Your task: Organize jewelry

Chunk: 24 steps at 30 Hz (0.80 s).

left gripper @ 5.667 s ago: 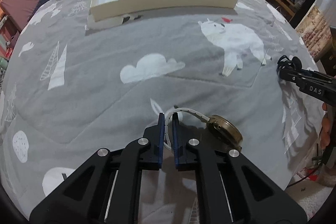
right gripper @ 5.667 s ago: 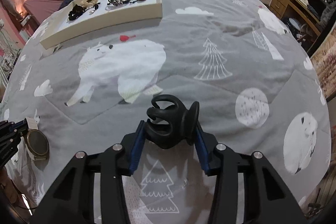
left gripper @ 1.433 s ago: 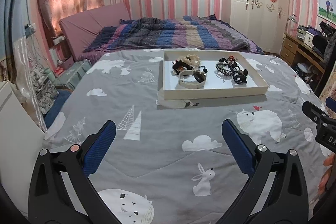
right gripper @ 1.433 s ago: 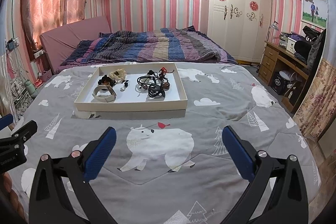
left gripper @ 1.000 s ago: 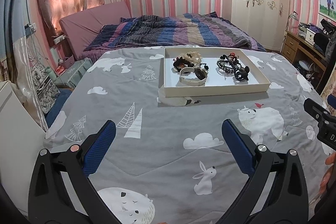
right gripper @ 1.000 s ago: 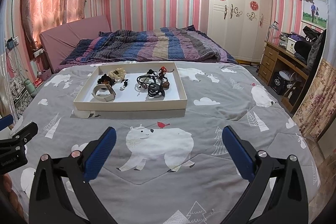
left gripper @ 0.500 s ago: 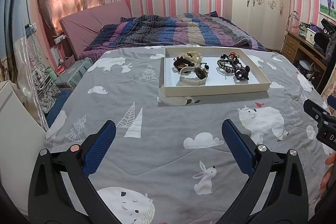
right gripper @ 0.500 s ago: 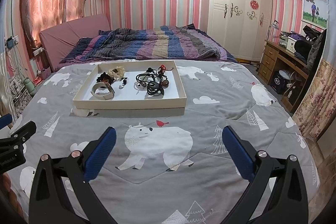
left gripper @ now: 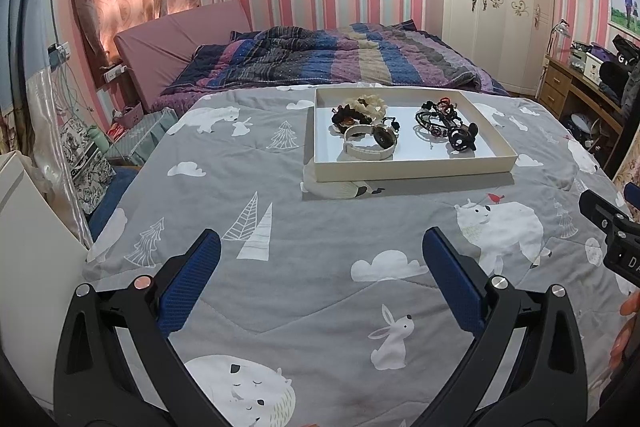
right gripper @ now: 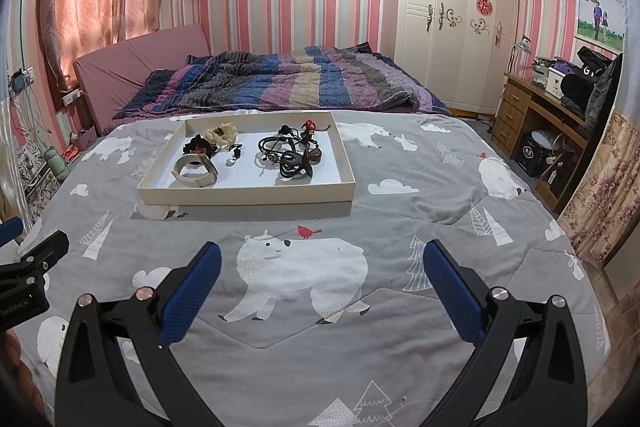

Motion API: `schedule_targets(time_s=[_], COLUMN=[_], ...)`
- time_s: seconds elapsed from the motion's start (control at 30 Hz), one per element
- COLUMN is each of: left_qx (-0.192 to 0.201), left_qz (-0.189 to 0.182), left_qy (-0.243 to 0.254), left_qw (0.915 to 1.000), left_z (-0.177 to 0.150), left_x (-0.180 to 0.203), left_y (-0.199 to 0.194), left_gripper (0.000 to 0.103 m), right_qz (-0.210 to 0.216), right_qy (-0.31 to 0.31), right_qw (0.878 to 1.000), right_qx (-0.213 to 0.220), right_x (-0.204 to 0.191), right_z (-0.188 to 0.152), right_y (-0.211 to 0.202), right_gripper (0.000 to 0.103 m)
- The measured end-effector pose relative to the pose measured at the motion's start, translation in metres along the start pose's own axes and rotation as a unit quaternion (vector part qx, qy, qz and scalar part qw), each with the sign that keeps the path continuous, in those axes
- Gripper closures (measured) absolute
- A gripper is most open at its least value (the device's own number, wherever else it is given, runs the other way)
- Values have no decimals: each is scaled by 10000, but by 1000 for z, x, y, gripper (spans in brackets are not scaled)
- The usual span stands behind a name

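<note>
- Left gripper (left gripper: 320,267): jaws wide apart, empty, above the bed's (left gripper: 320,227) near edge.
- Right gripper (right gripper: 322,269): jaws wide apart, empty.
- Jewelry (right gripper: 288,151) lies inside the tray (right gripper: 248,194), mid-bed.

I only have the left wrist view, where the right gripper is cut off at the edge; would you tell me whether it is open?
Observer: Yes, the right gripper is open, with nothing between its fingers.
Operator: Thank you. Is anything small lying beyond the watch in the tray?
Observer: A small silvery pendant lies on the floor of the tray, between the watch and the black clip.
</note>
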<state>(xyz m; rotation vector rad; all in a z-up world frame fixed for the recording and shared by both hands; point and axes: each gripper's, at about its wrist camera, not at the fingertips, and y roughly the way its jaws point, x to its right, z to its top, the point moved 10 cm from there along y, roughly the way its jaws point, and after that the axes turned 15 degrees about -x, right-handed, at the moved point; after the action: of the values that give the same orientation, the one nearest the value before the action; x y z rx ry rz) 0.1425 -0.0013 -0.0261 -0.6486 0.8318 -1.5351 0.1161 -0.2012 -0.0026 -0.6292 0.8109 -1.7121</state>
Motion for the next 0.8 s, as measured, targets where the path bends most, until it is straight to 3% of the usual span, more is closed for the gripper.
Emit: schedule_targets(time_s=[0.67, 0.8], left_qx=[46, 152], left_qz=[-27, 102], left_qy=[-3, 2], left_qw=[10000, 9998], left_z=[-2, 0], left_x=[-2, -4], left_y=[-1, -5], left_gripper=[3, 3], right_qz=[8, -12], right_qy=[-2, -8], right_qw=[10000, 10000], right_qx=[-6, 3], right_x=[0, 1], right_z=[-1, -1], right_y=[0, 0], right_gripper=[2, 2])
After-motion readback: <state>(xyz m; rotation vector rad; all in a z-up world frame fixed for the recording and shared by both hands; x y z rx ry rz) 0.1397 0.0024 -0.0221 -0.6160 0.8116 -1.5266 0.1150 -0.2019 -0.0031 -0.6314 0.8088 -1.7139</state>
